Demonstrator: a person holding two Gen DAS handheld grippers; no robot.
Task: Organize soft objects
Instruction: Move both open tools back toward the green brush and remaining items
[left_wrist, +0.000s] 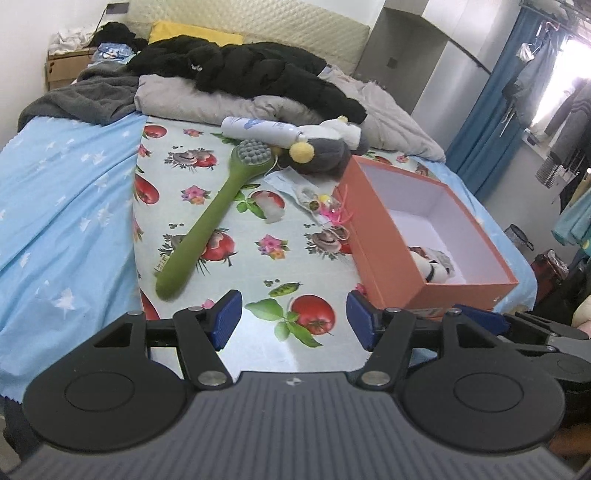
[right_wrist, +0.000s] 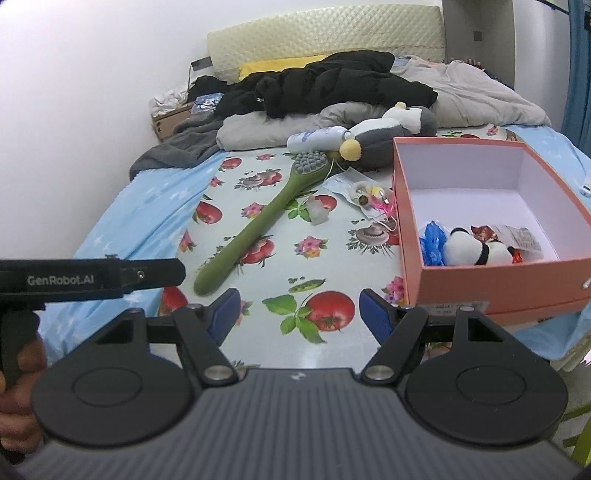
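An orange box (left_wrist: 384, 258) (right_wrist: 491, 288) stands open on the bed at the right. Inside it lie a small panda plush (right_wrist: 476, 249) (left_wrist: 436, 267), a blue crinkled item (right_wrist: 432, 242) and a small packet (right_wrist: 521, 236). A grey plush with a yellow pompom (left_wrist: 317, 155) (right_wrist: 373, 146) lies beyond the box. A face mask with small trinkets (left_wrist: 314, 197) (right_wrist: 364, 194) lies next to the box's far left corner. My left gripper (left_wrist: 293, 319) is open and empty, low over the cloth. My right gripper (right_wrist: 299, 314) is open and empty, left of the box's near corner.
A long green brush (left_wrist: 214, 218) (right_wrist: 266, 218) lies diagonally on the fruit-print cloth (left_wrist: 258, 266). A white bottle (left_wrist: 258, 127) (right_wrist: 317, 138) and a clear lump (left_wrist: 273, 210) (right_wrist: 317, 212) lie near it. Black and grey clothes (left_wrist: 240, 74) pile at the headboard. The left gripper's body (right_wrist: 92, 278) shows at left.
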